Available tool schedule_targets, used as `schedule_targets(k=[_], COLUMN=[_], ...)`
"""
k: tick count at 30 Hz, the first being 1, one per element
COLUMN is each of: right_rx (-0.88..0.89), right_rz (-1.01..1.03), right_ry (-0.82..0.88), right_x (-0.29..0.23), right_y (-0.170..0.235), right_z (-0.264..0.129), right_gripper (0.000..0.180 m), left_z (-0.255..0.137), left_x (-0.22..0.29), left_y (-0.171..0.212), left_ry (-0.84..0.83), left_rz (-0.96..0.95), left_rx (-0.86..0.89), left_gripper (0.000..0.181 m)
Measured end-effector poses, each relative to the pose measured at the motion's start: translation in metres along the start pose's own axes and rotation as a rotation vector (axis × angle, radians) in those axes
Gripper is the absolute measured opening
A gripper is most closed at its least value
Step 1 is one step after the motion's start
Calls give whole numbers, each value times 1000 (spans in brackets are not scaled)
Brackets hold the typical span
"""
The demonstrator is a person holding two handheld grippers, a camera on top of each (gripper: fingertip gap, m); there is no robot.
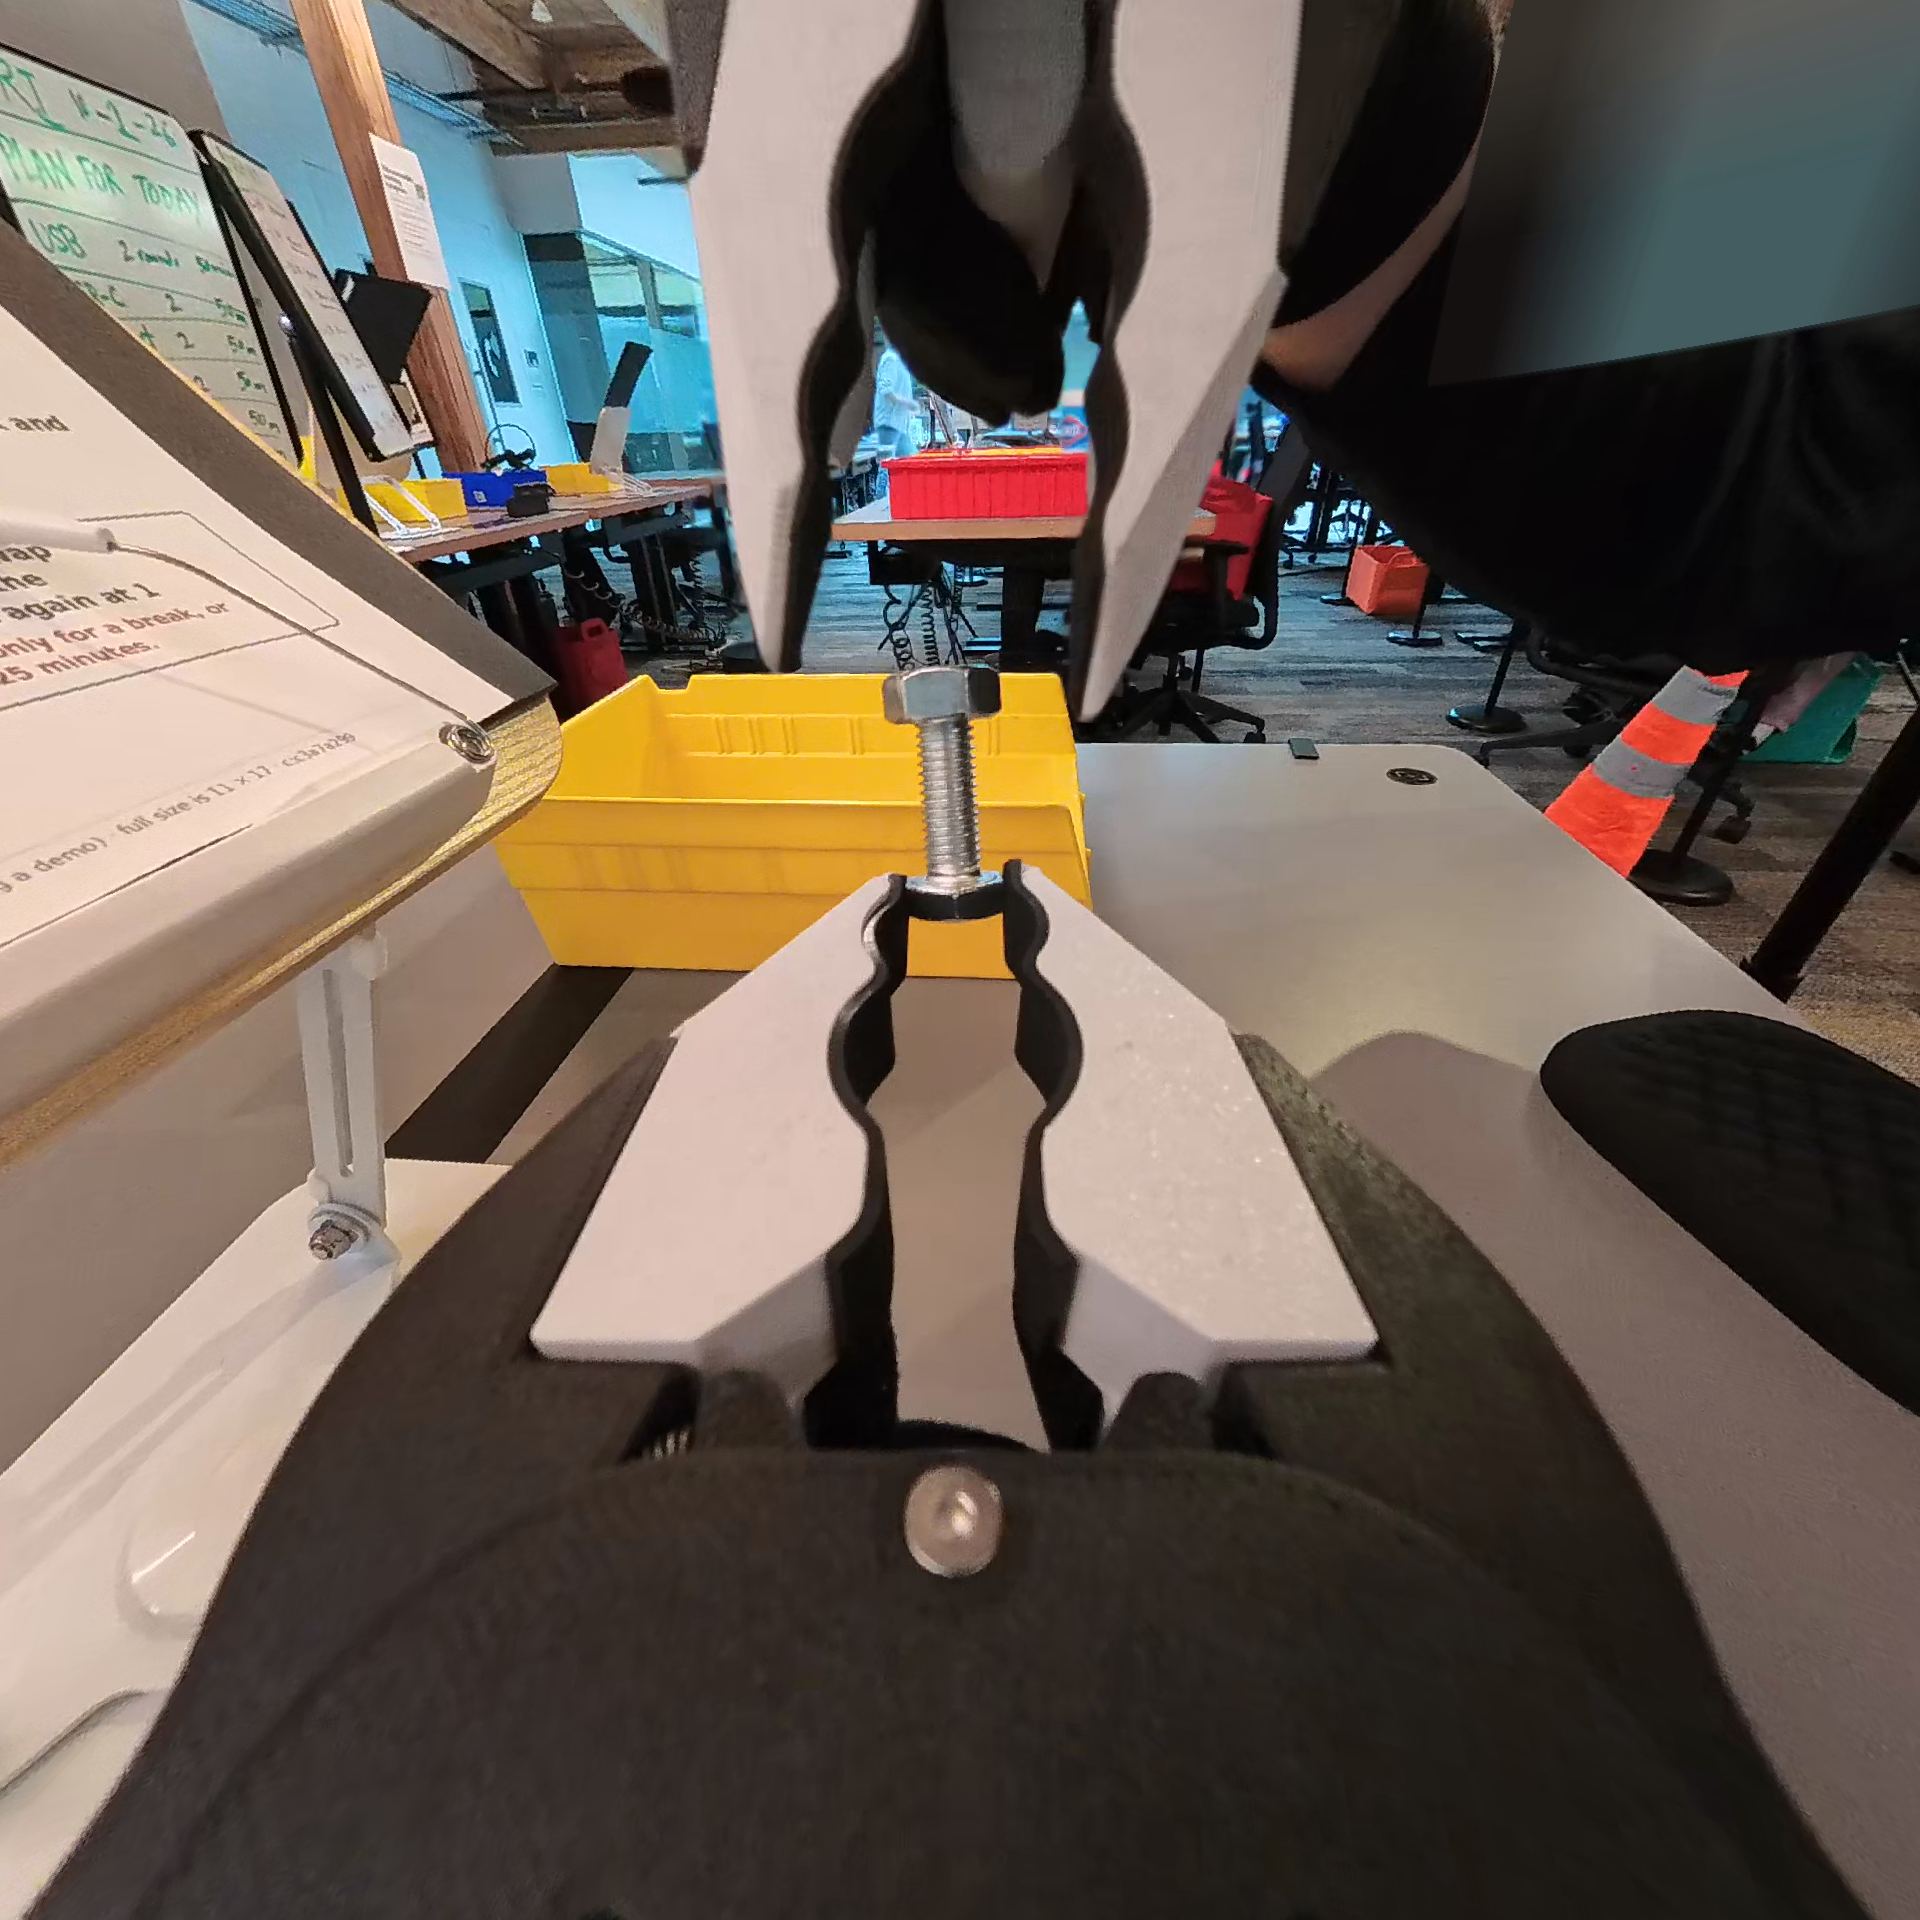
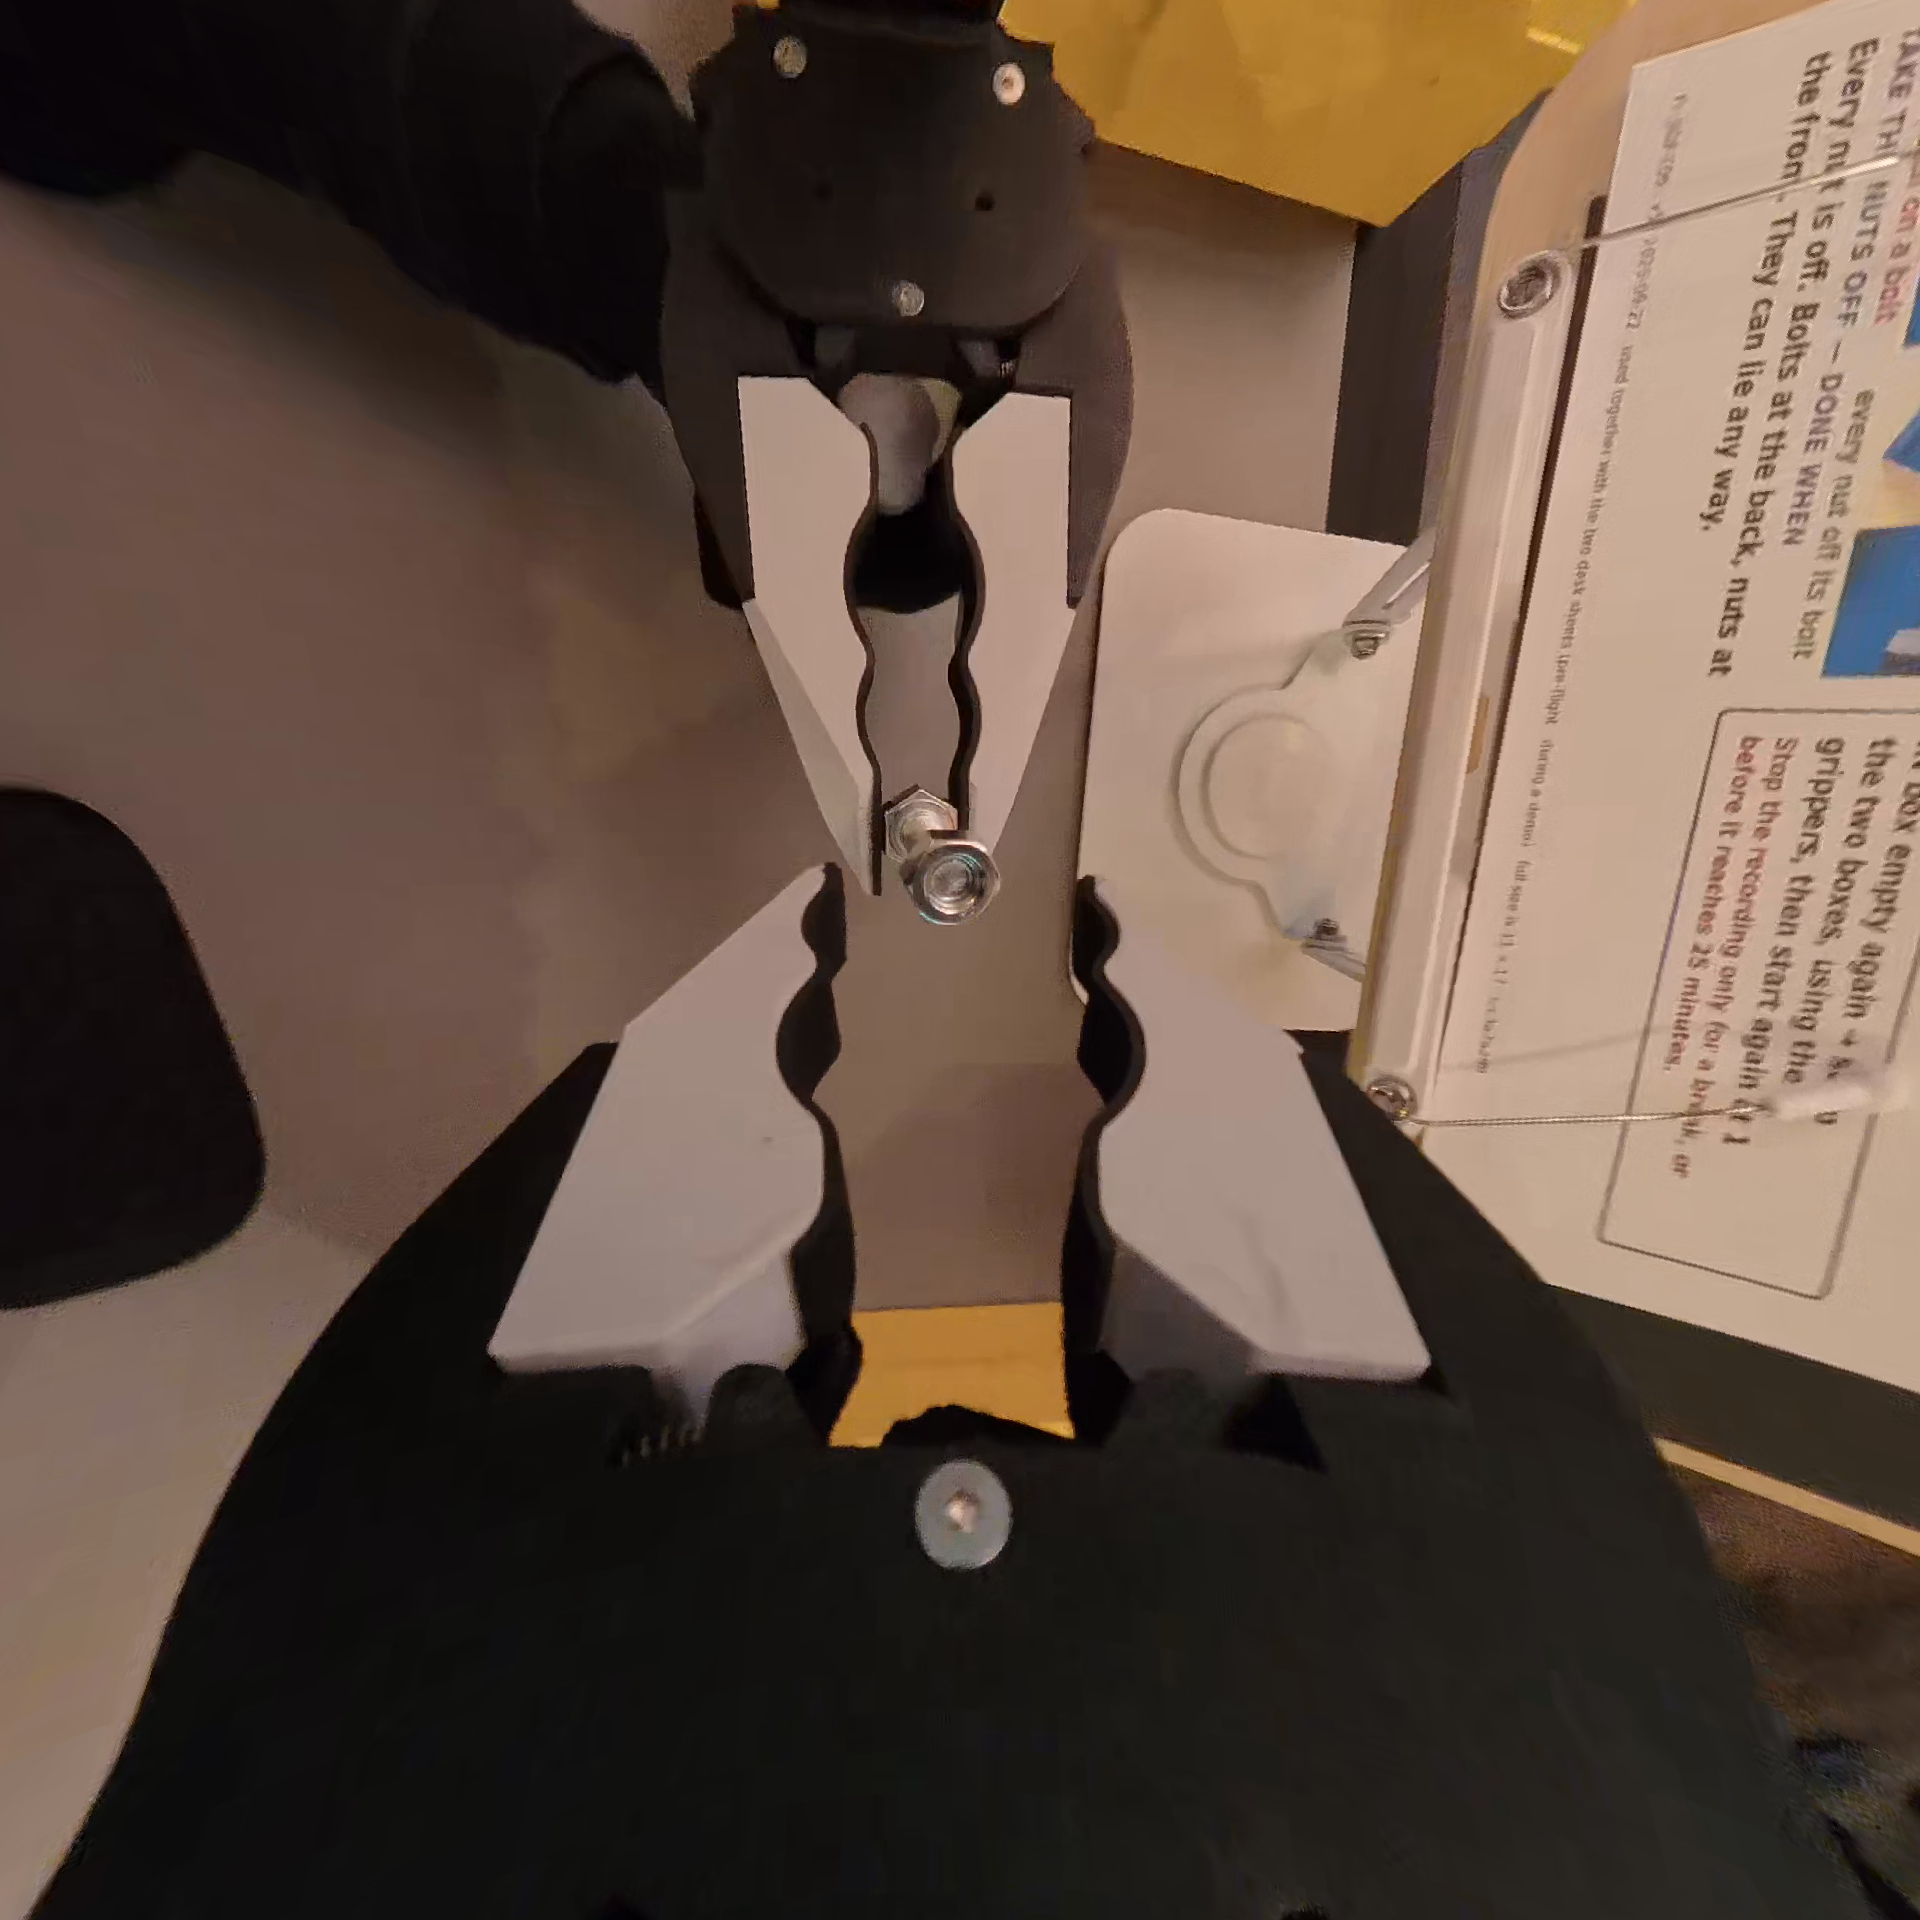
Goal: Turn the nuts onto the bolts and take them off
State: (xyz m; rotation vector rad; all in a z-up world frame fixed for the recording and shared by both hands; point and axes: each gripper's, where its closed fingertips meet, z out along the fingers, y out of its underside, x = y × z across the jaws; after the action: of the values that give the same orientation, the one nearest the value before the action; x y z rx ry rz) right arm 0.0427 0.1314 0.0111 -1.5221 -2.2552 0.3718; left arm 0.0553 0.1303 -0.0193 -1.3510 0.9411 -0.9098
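A silver bolt stands upright, head up, threaded into a nut. My left gripper is shut on the nut at its fingertips and holds the assembly above the grey table. My right gripper comes down from above, open, with its fingertips on either side of the bolt head and apart from it. In the right wrist view the right gripper is open, the bolt head faces the camera between its tips, and the left gripper holds the nut beyond.
A yellow bin stands right behind the bolt. A tilted instruction board on a white stand is on the left. A black pad lies on the table at the right. An orange cone stands on the floor beyond.
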Motion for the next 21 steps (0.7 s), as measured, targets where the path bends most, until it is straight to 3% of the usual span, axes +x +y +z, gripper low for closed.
schedule_targets(k=[9,14,21], right_rx=[-76,-71,-83], right_rz=[-79,-72,397], right_ry=[-5,-14,-135], right_x=[-2,-2,-4], right_y=[5,4,5], right_z=[12,13,16], right_gripper=[19,18,17], left_z=[-1,-1,-1], left_x=[0,0,-4], left_y=[-1,-2,1], left_ry=[-1,-5,-31], left_rz=[5,8,12], left_rx=[4,4,-5], left_gripper=[16,16,16])
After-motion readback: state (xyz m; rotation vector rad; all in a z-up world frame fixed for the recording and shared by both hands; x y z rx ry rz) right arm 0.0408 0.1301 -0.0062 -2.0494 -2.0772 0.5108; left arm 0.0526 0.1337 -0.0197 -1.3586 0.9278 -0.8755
